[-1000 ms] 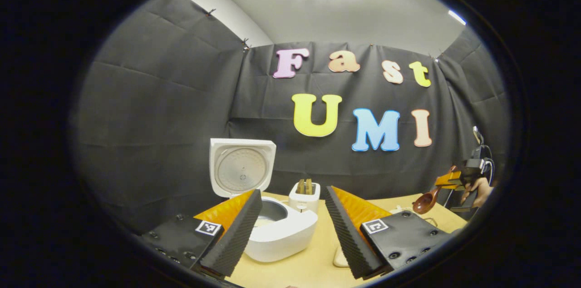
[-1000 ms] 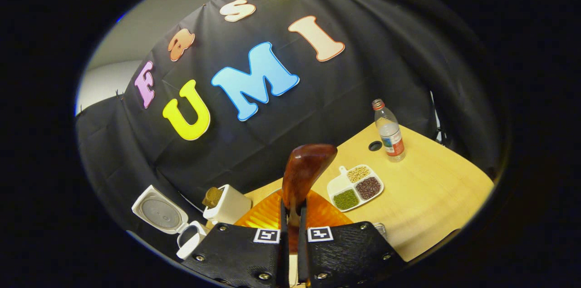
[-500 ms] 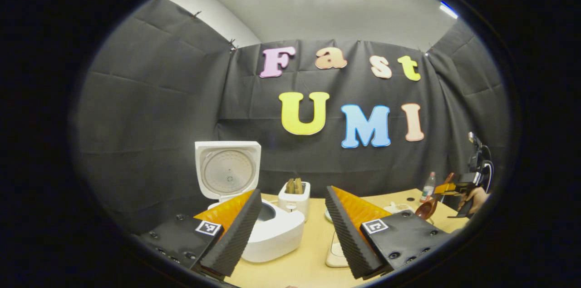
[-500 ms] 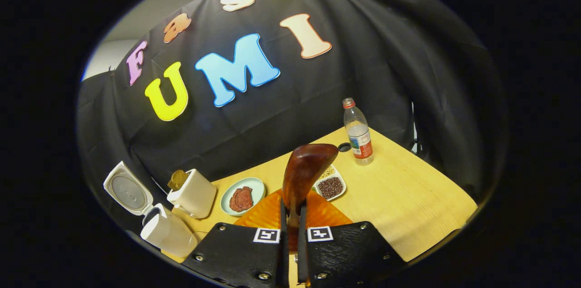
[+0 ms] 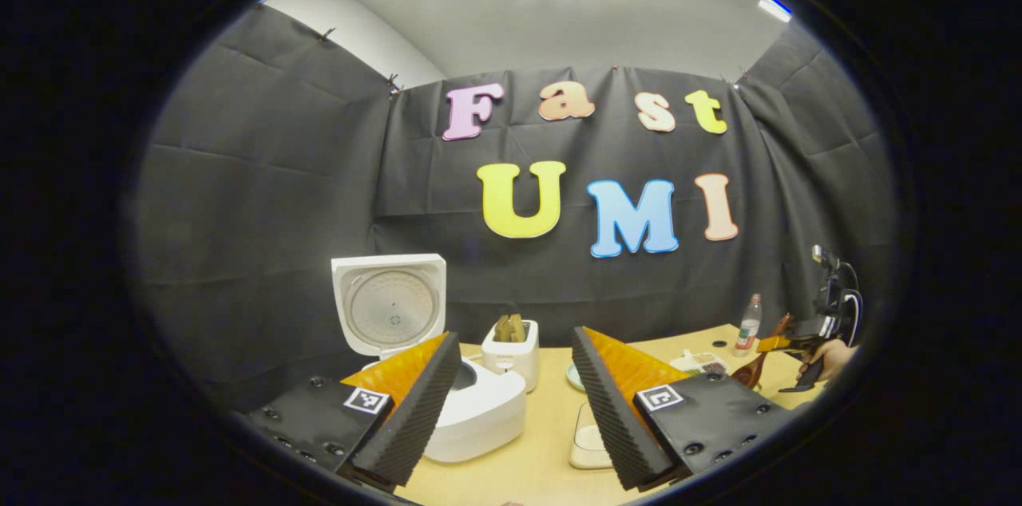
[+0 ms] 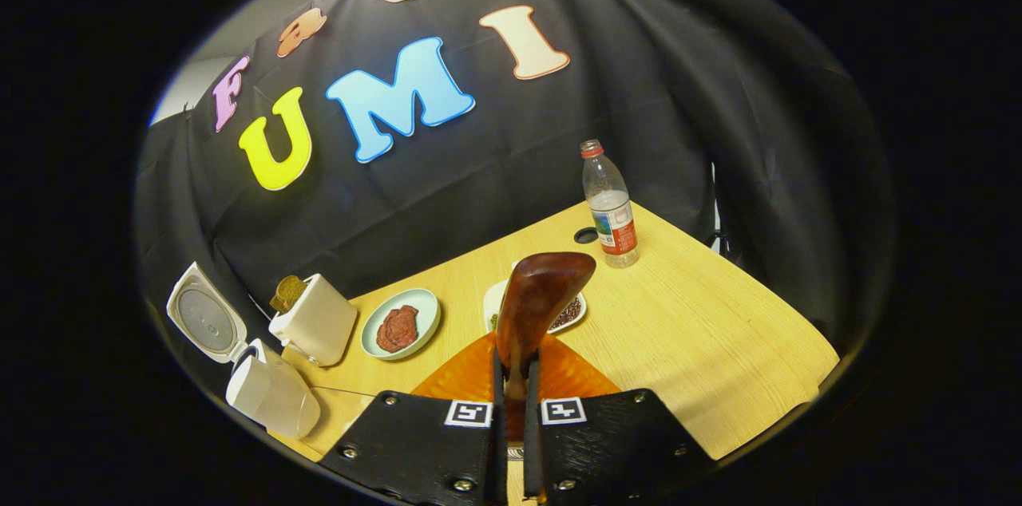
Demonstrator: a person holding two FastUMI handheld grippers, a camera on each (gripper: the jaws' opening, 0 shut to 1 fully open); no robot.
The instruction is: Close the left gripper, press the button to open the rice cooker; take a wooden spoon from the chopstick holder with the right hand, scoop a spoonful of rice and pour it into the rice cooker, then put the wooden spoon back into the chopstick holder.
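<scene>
1. Fingers of the right gripper (image 6: pixel 511 410) are pinched tight on the handle of the wooden spoon (image 6: pixel 533 306), whose bowl rises above them with its back to the camera, so what it carries cannot be told.
2. Fingers of the left gripper (image 5: pixel 515 402) stand wide apart and hold nothing.
3. In the left gripper view the rice cooker (image 5: pixel 471 410) sits on the wooden table (image 5: pixel 543 458) with its lid (image 5: pixel 390 302) swung upright; the left finger (image 5: pixel 411 402) hides much of the pot, so its contents are hard to make out.
4. Just behind the cooker stands the white chopstick holder (image 5: pixel 511 350), with brown tips poking out of its top; what they are is too small to tell.
5. A pale container (image 5: pixel 587 442) lies between the 2 left fingers, half covered by the right one.
6. Far off at the right edge of the left gripper view, the right gripper (image 5: pixel 786 342) holds the spoon tilted down over the table, with a hand (image 5: pixel 830 354) behind it.
7. In the right gripper view a green plate (image 6: pixel 399 322) with a reddish lump lies beside the holder (image 6: pixel 315 322).
8. The spoon covers most of a divided dish of beans (image 6: pixel 571 313).
9. A water bottle (image 6: pixel 609 207) stands upright near the far table edge, next to a round hole (image 6: pixel 586 235).
</scene>
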